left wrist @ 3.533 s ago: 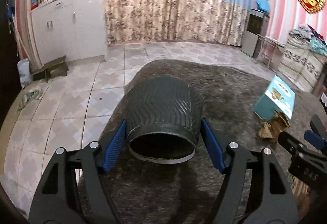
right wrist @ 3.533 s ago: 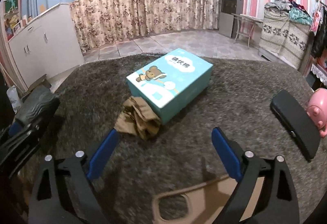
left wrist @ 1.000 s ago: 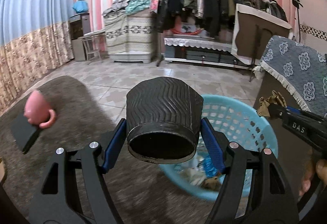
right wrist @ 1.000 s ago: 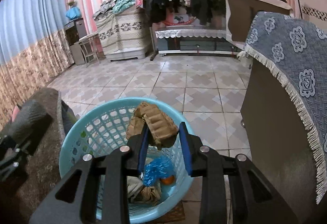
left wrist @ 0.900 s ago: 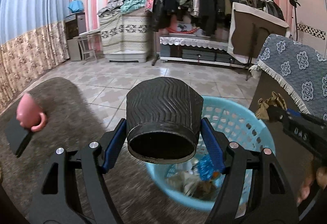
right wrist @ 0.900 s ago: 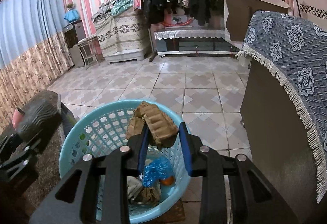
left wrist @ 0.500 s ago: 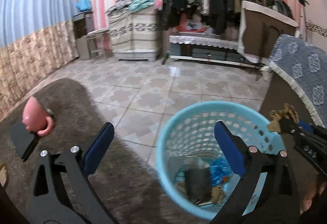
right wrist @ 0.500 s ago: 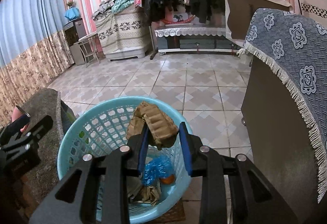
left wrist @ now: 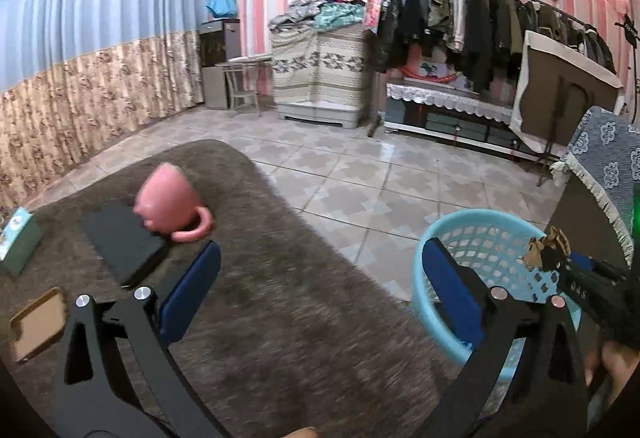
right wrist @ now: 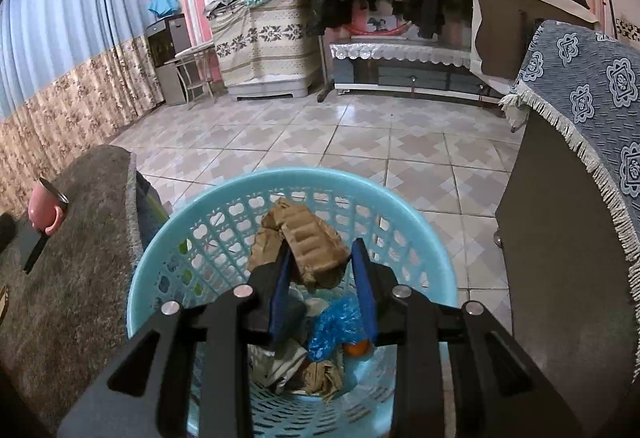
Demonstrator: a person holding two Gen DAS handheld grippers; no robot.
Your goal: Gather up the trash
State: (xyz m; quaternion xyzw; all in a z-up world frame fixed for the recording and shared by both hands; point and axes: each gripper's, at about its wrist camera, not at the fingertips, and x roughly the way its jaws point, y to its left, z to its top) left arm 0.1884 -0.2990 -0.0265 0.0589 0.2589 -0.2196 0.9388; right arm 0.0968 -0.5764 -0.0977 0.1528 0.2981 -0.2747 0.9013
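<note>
Black sleeve (right wrist: 286, 312) now in basket (right wrist: 168, 266)

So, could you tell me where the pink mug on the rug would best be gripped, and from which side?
Probably across its body. The pink mug lies tipped on the rug, partly on a black flat case, handle toward the camera. The open left claw could come from above, fingers either side of the rounded body, clear of the handle.

Room clutter on the brown rug and beyond

A pink mug (left wrist: 170, 204) lies tipped beside a black case (left wrist: 122, 242) on the rug (left wrist: 288, 318); far off, a clothes rack (left wrist: 480, 22) lines the striped wall.
</note>
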